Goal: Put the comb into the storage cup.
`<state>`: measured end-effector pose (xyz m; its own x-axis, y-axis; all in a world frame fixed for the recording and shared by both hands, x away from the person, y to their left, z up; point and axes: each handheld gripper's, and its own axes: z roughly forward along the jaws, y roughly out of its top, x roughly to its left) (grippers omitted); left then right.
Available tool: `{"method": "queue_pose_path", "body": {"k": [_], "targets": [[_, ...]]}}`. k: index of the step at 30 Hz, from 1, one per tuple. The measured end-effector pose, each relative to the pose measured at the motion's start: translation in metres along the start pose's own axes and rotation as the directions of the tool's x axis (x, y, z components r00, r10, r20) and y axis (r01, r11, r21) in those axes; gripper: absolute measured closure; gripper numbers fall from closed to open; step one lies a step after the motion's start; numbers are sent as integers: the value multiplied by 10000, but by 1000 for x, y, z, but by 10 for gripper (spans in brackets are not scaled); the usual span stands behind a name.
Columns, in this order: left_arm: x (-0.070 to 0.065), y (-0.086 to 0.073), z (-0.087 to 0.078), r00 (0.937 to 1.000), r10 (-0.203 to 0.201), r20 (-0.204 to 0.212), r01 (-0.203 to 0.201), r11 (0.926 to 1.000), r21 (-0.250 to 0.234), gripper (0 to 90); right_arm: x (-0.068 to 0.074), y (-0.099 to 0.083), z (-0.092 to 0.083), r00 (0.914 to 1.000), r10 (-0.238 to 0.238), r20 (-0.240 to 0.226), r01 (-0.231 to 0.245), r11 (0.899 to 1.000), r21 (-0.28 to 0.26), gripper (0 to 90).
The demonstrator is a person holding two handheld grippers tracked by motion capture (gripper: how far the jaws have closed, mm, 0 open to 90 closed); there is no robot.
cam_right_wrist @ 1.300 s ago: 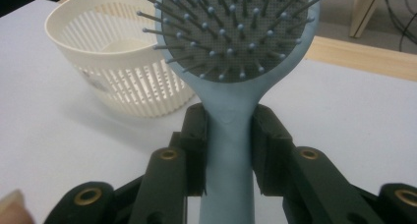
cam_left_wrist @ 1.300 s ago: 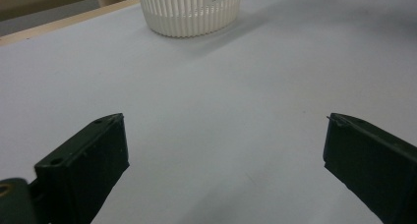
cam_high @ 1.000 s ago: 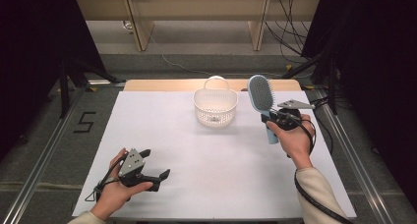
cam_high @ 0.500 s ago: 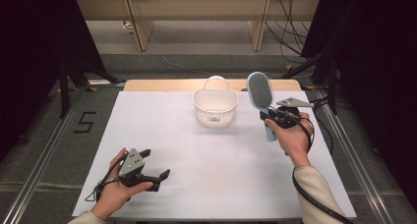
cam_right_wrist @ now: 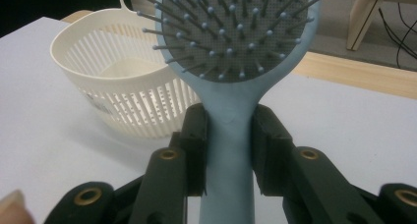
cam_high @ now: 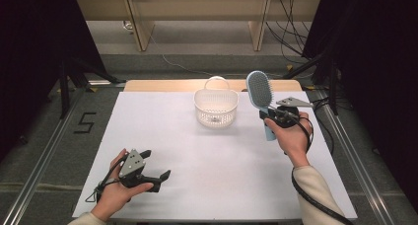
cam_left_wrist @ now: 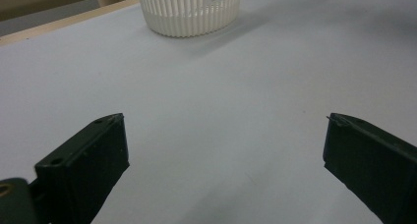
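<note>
Nothing is shifting since the earlier frames: both hands are staying where they were, the brush is hanging at the same height and the basket is sitting in the same spot. The right tongs (cam_right_wrist: 228, 135) are clamping the neck of the brush (cam_right_wrist: 236, 47), one pad on each side of the pale blue handle just below the head, which is probably the narrowest, firmest part to pinch and leaves the head free. The brush is standing roughly upright with its bristles facing the gripper's camera, held in the air well above the surface (cam_high: 222, 151) and just to the right of the basket (cam_high: 216, 106); that looks like a carrying pose, ready to be swung over the basket's open top. The right hand (cam_high: 291, 136) is wrapping the gripper body from below, forearm coming up from the lower right edge, wrist raised so the tongs are pointing up and away from the person. The left tongs (cam_left_wrist: 221, 150) are standing wide apart with only bare white surface between them, aimed toward the basket from far off. The left hand (cam_high: 121, 188) is resting low near the front left corner of the surface, apparently idling while the right one is doing the work.
</note>
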<state>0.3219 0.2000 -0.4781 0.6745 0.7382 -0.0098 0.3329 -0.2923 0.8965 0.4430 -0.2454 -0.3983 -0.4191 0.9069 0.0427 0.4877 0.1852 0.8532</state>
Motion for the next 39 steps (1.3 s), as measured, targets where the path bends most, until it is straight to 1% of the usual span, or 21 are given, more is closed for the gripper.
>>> {"method": "queue_pose_path", "body": {"k": [24, 39], "targets": [[0, 0, 0, 10000, 15, 3, -15, 10000, 10, 27, 3, 7, 0, 10000, 29, -25, -30, 9991, -414, 709], [0, 0, 0, 10000, 11, 0, -11, 10000, 11, 29, 6, 12, 3, 10000, -40, -59, 36, 9986, -525, 709]]}}
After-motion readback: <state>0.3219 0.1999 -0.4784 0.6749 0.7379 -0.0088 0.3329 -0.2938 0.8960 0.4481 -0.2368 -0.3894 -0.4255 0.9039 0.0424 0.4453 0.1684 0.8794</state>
